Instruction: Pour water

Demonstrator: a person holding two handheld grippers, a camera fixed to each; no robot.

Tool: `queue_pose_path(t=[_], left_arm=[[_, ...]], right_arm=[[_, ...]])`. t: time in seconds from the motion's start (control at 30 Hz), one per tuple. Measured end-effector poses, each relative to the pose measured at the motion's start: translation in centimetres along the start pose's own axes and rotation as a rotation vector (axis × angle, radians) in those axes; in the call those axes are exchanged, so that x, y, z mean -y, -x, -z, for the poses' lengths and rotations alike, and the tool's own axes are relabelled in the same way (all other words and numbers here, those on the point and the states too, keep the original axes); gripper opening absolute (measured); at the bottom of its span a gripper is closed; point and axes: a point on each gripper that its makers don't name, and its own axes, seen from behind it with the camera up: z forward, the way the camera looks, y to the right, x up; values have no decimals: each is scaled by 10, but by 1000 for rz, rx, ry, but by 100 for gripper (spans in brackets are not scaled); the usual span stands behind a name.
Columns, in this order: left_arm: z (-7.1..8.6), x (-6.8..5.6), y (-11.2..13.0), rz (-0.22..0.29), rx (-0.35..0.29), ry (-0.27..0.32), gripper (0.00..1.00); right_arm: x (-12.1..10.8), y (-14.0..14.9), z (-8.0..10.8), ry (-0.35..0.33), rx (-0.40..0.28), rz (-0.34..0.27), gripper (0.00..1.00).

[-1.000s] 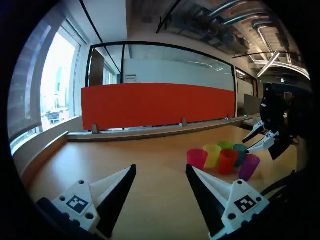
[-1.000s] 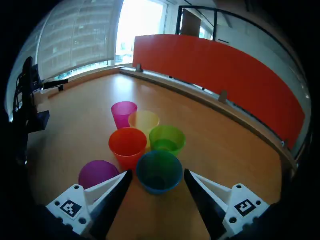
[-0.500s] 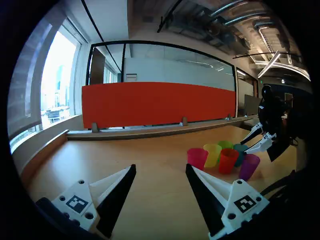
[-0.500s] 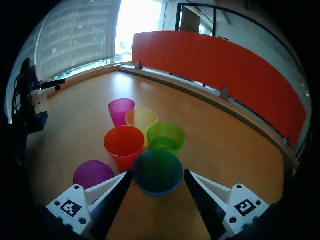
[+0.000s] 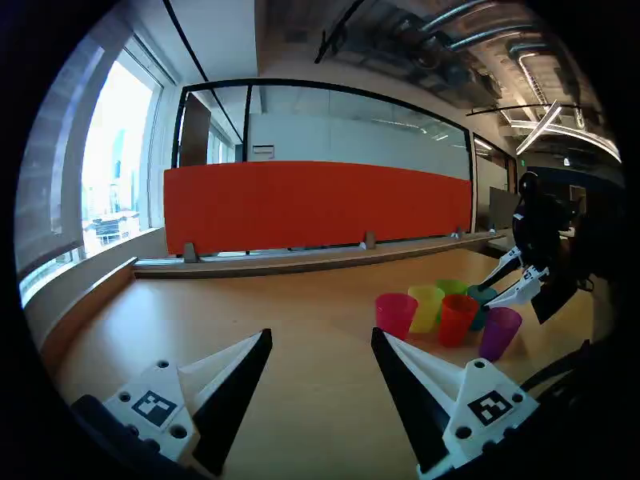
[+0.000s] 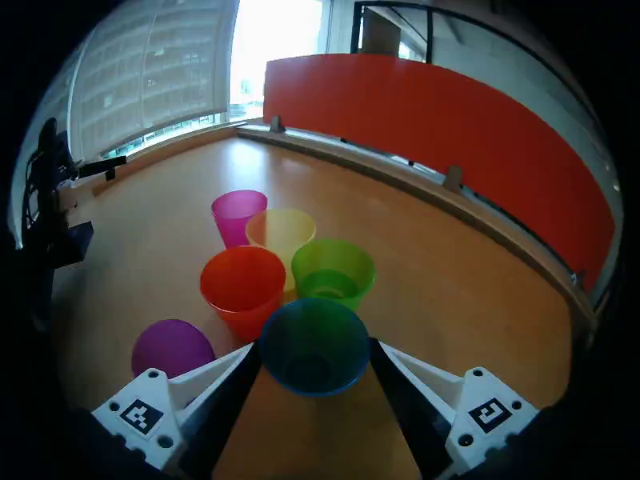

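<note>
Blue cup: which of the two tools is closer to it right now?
Right. The right tool, open, has the blue cup at its tips, one on each side. The left tool hangs open far off across the wooden table, on the pink cup's side of the cluster.

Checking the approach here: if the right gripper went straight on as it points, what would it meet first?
Likely the blue cup, between the open fingers of the right gripper; the orange cup and green cup stand behind it.

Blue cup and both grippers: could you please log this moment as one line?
right gripper: open, straddling blue cup, grip unclear | left gripper: open, empty | pour: not started
</note>
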Motion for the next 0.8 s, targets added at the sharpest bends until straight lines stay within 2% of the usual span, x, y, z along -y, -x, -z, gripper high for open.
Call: queue_pose_path(t=[0.57,0.8], left_arm=[[0,3,4,2,4,-3,92],[1,1,0,0,1,2,92]], right_arm=[[2,-1,-7,-3,2,11,100],[3,-1,-7,-8,3,18,95]])
